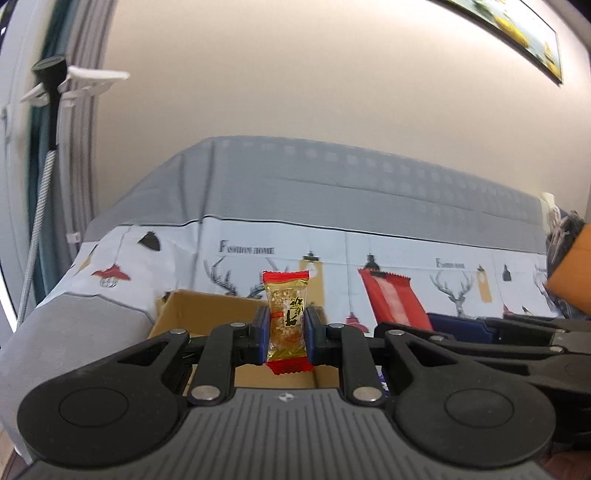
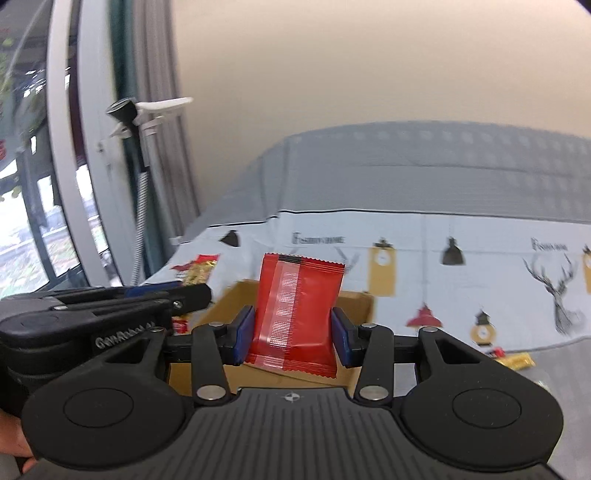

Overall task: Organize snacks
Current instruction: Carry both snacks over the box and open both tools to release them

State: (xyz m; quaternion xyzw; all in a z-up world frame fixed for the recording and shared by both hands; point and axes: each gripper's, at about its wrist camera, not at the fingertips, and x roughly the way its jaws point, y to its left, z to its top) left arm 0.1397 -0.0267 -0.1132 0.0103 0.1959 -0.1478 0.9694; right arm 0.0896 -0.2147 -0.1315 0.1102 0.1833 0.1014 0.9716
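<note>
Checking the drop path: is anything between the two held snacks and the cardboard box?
Nothing visible. The left gripper holds a gold candy, the right gripper a red packet, both above the open box, whose visible part looks clear.

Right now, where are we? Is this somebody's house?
Probably a room in a home. There's a printed cloth with lamps and deer spread over something soft and grey, curtains by a big window, and a framed picture on the wall.
</note>
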